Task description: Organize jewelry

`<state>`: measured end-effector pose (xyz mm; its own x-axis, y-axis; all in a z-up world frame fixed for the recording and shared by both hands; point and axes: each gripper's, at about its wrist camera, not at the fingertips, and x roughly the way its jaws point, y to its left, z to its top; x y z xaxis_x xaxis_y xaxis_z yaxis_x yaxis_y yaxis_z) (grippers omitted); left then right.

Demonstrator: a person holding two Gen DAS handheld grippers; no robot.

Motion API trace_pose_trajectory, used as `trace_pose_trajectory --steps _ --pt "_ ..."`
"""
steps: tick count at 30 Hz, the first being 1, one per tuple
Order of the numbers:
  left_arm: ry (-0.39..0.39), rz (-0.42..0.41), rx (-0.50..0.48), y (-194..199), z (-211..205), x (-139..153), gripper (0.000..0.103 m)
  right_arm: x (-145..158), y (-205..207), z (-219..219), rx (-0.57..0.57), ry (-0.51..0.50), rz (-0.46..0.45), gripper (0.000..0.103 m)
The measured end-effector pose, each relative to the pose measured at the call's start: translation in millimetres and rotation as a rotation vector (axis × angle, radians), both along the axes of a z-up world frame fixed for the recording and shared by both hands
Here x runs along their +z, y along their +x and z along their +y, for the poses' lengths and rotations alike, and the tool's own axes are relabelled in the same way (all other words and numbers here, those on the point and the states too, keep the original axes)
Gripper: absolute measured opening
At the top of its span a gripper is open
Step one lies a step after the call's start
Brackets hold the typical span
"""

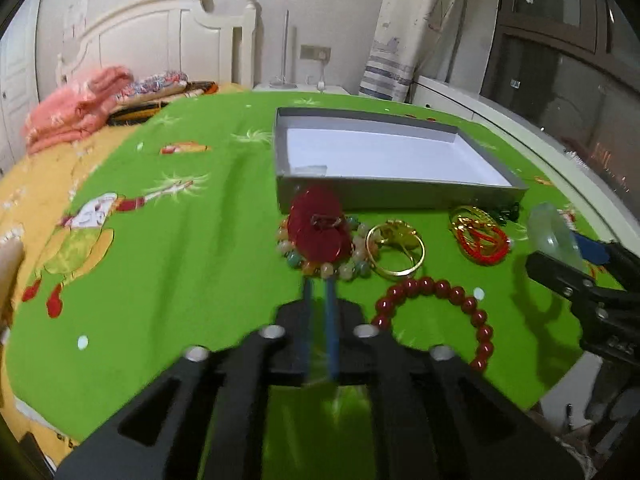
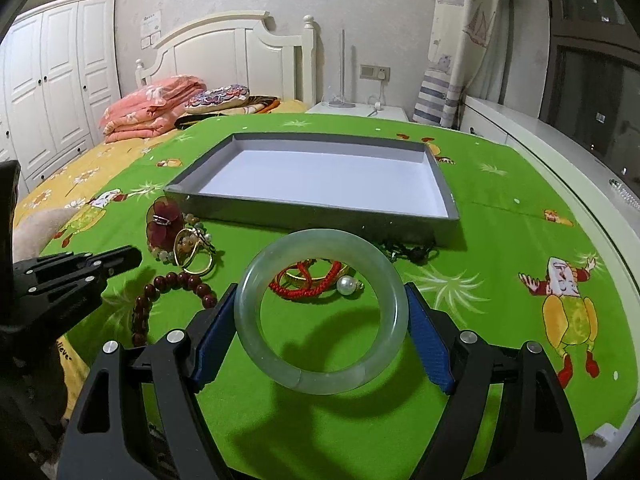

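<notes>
- Right gripper, jaws how?
- Wide apart, blue pads tight on both sides of a pale green round stone bangle. Up above the green cartoon bed cloth, near the flat grey box with a white floor.
- Left gripper?
- Jaws open just a crack, nothing between. Tips near a dark red flower clip on a ring of pale beads.
- Beside those?
- A gold hoop, a dark red bead bracelet, a red cord loop, a white pearl, all on the cloth.
</notes>
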<state>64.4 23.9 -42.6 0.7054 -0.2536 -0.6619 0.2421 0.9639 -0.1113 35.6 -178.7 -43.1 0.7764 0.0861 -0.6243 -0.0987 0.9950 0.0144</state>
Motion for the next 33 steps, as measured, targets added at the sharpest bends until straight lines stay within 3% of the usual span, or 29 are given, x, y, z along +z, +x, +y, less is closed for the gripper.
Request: trace_pose_trajectory --steps 2,6,9,11,17,20,22,26,29,33 --pt "0.017 -0.035 -0.021 -10.3 -0.3 7.7 0.042 -1.2 1.0 0.1 -0.001 0.003 0.003 0.075" --pt "0.065 -0.031 -0.118 -26.0 -19.2 5.5 0.044 -1.2 0.4 -0.5 -0.004 0.013 0.002 0.076" --pt "0.122 0.017 -0.123 -19.9 -31.8 -9.6 0.046 -1.5 -1.5 -1.5 -0.006 0.017 0.001 0.076" --pt "0.146 0.008 -0.125 -21.0 -39.5 -11.9 0.044 -1.4 -2.3 -2.6 -0.008 0.018 -0.001 0.076" --pt "0.117 0.031 -0.128 -28.1 -33.8 -14.4 0.044 -2.4 -2.0 -10.9 -0.023 0.029 0.0 0.076" --pt "0.151 0.015 -0.12 -29.3 -31.8 -13.9 0.016 -3.3 -2.3 -11.2 -0.021 0.035 0.002 0.076" --pt "0.206 -0.022 -0.076 -21.7 -28.4 -15.5 0.016 -3.7 -2.3 -9.8 -0.018 0.037 0.003 0.076" --pt "0.15 0.011 -0.055 -3.5 -8.9 -10.7 0.018 -2.2 -3.9 -5.7 -0.006 0.027 -0.001 0.076" --pt "0.116 0.015 -0.057 -7.8 0.2 -8.9 0.028 -0.4 -4.0 -6.0 -0.01 0.026 -0.006 0.076" --pt "0.133 0.002 -0.063 -15.7 -0.9 -14.1 0.028 -2.4 -1.8 -4.2 -0.004 0.03 0.002 0.076"
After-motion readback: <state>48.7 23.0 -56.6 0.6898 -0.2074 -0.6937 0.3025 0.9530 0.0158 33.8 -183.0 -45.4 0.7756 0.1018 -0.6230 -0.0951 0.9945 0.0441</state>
